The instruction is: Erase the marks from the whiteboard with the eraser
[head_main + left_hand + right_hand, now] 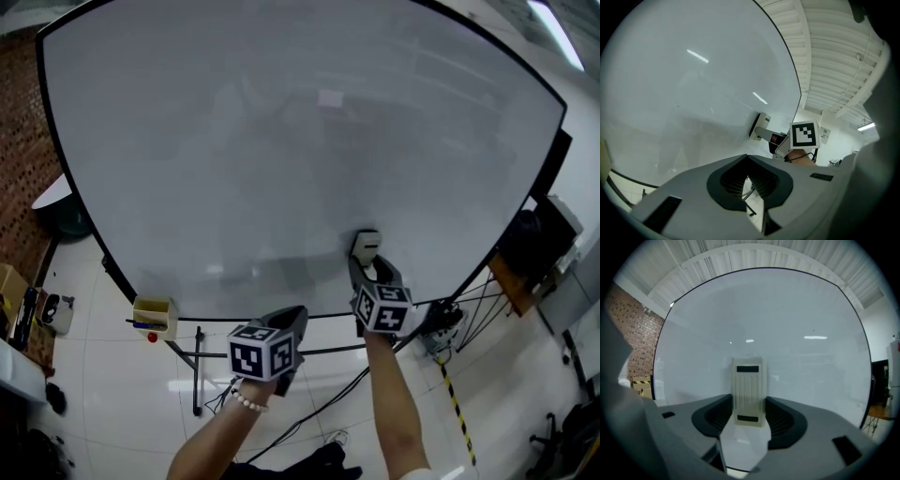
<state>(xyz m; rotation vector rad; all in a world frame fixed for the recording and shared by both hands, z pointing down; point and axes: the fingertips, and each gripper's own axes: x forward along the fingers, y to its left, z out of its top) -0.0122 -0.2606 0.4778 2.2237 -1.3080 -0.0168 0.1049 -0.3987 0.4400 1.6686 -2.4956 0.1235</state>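
My right gripper (368, 267) is squeezed on the eraser (367, 246). The eraser sits flat on the board (281, 141), low down and a bit right of the middle. My left gripper (292, 319) is closed on nothing, near the board's bottom edge. I can't see any marks on the board. To wipe well, I think I should press the eraser flat, go in slow rows, and hold it tight.

whiteboard (281, 141) face: free above eraser (367, 246) | yellow tray (155, 317): obstructs lower-left edge
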